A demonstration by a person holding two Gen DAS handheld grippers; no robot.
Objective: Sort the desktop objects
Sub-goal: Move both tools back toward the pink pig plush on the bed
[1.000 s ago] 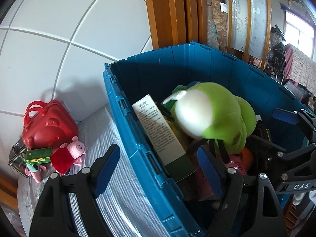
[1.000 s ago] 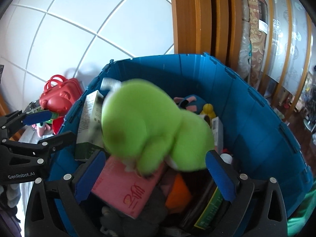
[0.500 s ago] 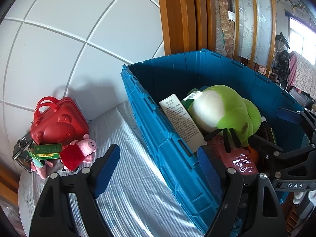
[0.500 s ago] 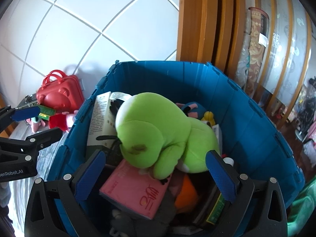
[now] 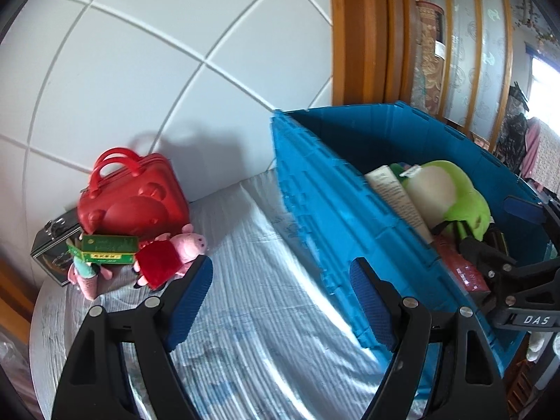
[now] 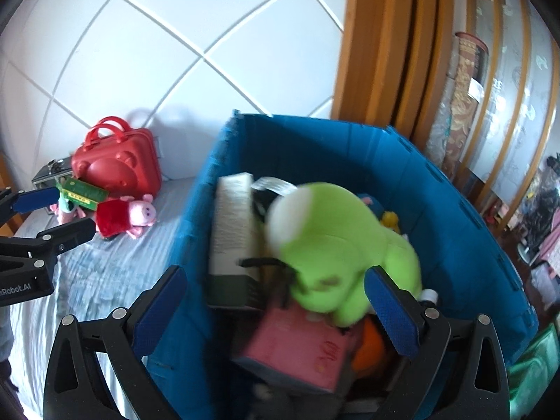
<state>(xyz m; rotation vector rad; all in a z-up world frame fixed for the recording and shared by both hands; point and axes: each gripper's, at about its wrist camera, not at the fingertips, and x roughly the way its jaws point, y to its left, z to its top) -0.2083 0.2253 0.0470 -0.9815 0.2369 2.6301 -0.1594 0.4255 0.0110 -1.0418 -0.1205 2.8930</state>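
A blue plastic bin (image 5: 325,189) stands on the striped cloth, full of objects. On top lies a green plush frog (image 6: 336,245), beside a white box (image 6: 232,224) and over a pink book (image 6: 301,343). My left gripper (image 5: 280,297) hovers open above the cloth, just left of the bin's wall, with nothing between its fingers. My right gripper (image 6: 276,301) is open too, straddling the bin's left wall (image 6: 196,245) from above without touching it. Each gripper shows in the other's view: the right gripper (image 5: 504,227) over the bin, the left gripper (image 6: 52,215) over the cloth.
By the tiled wall at the left sit a red bear-faced case (image 5: 129,192), a pink pig plush in a red dress (image 5: 168,255), a green box (image 5: 105,248) and a dark tin (image 5: 52,245). Bare striped cloth (image 5: 266,280) lies between these and the bin. Wooden door frames (image 6: 378,52) rise behind.
Both grippers have drawn back and to the left from the bin's inside. The green frog has settled in the bin. The left gripper now hangs over the cloth instead of the bin's edge.
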